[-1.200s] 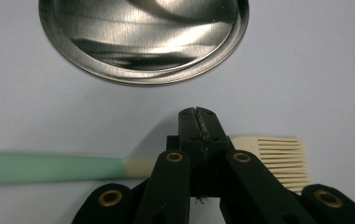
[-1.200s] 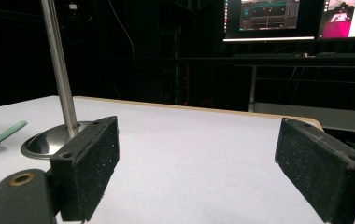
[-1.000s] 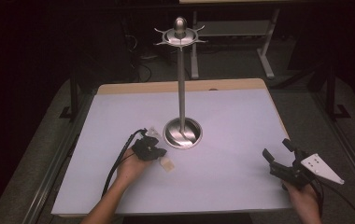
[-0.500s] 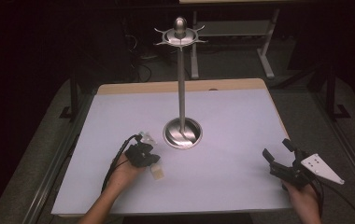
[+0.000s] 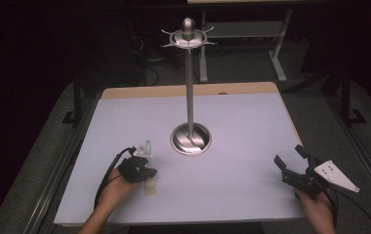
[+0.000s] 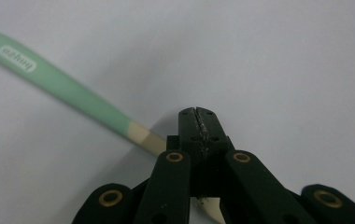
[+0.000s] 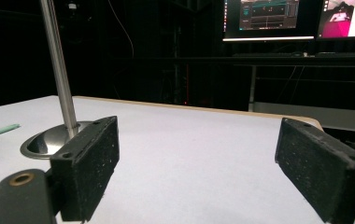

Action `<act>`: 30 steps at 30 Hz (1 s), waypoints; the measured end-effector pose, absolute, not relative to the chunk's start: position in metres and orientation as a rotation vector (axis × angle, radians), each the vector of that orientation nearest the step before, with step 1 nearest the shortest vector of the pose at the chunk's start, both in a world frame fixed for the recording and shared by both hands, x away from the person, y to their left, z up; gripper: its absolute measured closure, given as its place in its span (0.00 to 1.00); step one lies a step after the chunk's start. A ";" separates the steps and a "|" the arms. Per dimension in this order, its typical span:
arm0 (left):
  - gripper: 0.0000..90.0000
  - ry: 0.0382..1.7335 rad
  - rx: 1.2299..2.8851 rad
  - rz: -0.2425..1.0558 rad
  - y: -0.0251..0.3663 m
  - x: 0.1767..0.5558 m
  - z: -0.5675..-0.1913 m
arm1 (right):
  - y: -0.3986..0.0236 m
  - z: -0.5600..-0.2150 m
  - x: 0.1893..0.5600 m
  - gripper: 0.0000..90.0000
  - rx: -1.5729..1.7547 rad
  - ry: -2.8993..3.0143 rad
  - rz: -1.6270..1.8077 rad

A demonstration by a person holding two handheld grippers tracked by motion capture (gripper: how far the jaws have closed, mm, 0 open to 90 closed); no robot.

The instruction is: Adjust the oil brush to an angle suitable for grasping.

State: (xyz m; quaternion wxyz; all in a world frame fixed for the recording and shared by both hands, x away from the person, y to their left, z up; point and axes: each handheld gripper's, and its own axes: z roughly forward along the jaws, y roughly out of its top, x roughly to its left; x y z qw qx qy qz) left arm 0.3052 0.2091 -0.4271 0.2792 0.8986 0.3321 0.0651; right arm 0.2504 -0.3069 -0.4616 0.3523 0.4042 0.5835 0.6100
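The mint-green and cream plastic spatula (image 6: pixel 73 95) lies low over the white table (image 5: pixel 242 195), left of the polished metal stand with its round base (image 5: pixel 191 139). The left hand-held gripper (image 6: pixel 198 126) has its jaws pressed together on the spatula's cream part, the green handle sticking out to one side. The right hand-held gripper (image 5: pixel 291 158) rests near the table's right front edge, jaws spread wide with nothing between them.
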 end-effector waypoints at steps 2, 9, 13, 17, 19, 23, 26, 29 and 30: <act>1.00 0.906 2.398 0.173 0.213 0.302 -0.427 | -0.307 -0.462 0.250 0.15 1.045 1.510 1.578; 1.00 0.926 2.348 0.171 0.223 0.302 -0.422 | -0.306 -0.462 0.250 0.15 1.041 1.511 1.575; 1.00 0.961 2.294 0.194 0.231 0.308 -0.418 | -0.307 -0.461 0.250 0.15 1.047 1.514 1.576; 0.99 1.000 2.251 0.229 0.237 0.317 -0.416 | -0.306 -0.462 0.250 0.15 1.046 1.511 1.576; 0.99 1.032 2.228 0.235 0.240 0.323 -0.415 | -0.306 -0.462 0.250 0.15 1.043 1.510 1.575; 1.00 1.038 2.204 0.269 0.243 0.335 -0.411 | -0.306 -0.462 0.251 0.15 1.046 1.511 1.575; 1.00 1.045 2.192 0.312 0.245 0.344 -0.406 | -0.307 -0.461 0.250 0.15 1.047 1.515 1.576; 1.00 1.071 2.165 0.342 0.246 0.354 -0.402 | -0.307 -0.462 0.250 0.15 1.048 1.514 1.577; 1.00 1.069 2.164 0.356 0.247 0.358 -0.400 | -0.307 -0.461 0.250 0.15 1.049 1.514 1.578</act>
